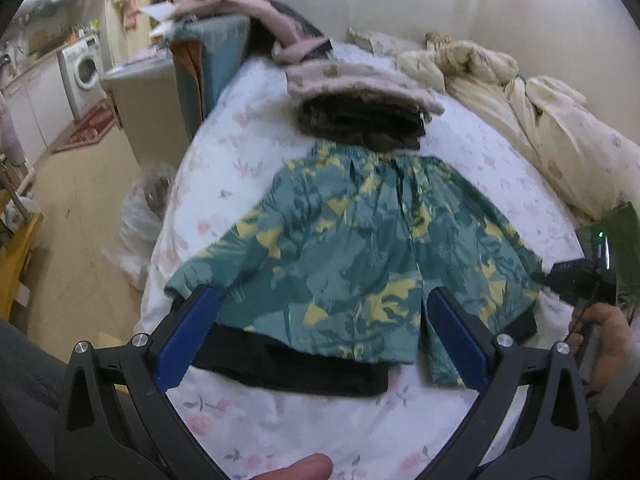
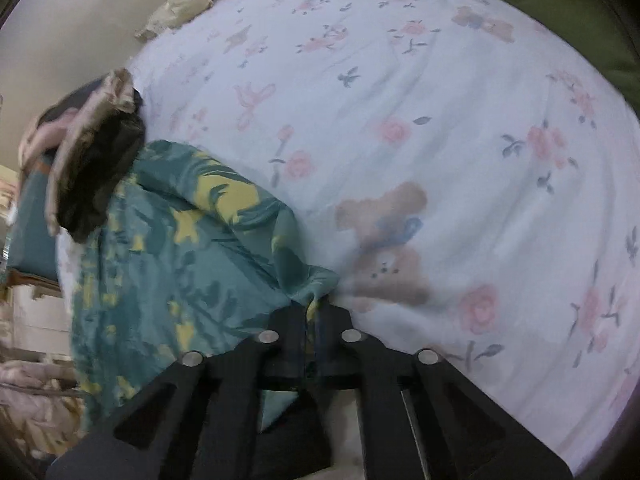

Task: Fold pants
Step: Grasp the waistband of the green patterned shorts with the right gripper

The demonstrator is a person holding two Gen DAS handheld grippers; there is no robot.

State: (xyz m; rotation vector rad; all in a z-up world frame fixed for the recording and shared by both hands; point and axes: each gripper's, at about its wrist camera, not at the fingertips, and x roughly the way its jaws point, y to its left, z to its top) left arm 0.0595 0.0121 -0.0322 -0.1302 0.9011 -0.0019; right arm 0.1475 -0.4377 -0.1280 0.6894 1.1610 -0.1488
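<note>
Folding not begun yet, by the look of it: pants (image 1: 352,240) (teal/yellow leaf print shorts) lie spread nearly flat on bed (image 1: 248,152), waistband at far side, both leg hems toward camera, no fold line visible. All folds appear left to do. Bed sheet white w/ floral + bear print. Beyond waistband, touching it, sits a stack of folded clothes (image 1: 360,100), dark items under a beige one, probably done pieces. A dark garment (image 1: 288,364) lies under near hem of pants, partly sticking out.

Left tongs (image 1: 320,336): jaws spread wide, nothing held, hovering over near hem; left leg of pants falls between the two blue pads in left wrist view, contact not evident.

Right tongs (image 2: 314,316): jaws closed tight on a pinch of pants fabric at outer right hem corner; cloth bunches up from the pinch. Seen from left view at far right edge of pants.
</note>
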